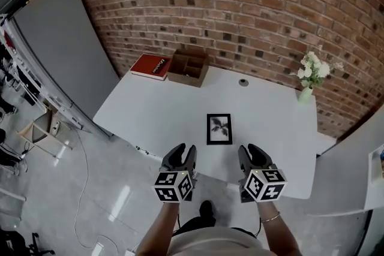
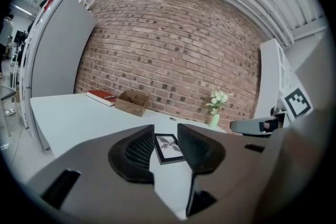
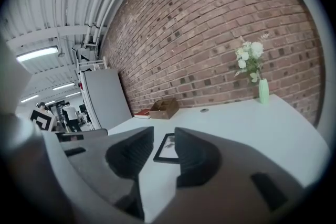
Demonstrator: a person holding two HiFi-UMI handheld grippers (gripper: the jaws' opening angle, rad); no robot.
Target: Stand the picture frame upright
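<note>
The picture frame (image 1: 219, 129) lies flat and face up on the white table (image 1: 150, 111), just below the centre of the head view and close to the table's near edge. It is a slim black frame around a pale print of a leafy sprig.

The left gripper (image 1: 182, 151) and right gripper (image 1: 252, 151) hang in the lower middle of that view, short of the table edge, one to each side of the frame. In both gripper views the jaws stand well apart with nothing in them. The frame shows through each gap but lies farther out, untouched.

We judge the frame light and stiff, so it should lift as one piece. Its front may be glazed, which would make it breakable and slick. Because it lies flush on a smooth top, a jaw has little room to get under it, and a push could simply slide it. We would take it by the black border, pinching across its thin edge, with one gripper tipping a long side up while the other steadies it. We cannot see whether the back carries a prop.
</note>
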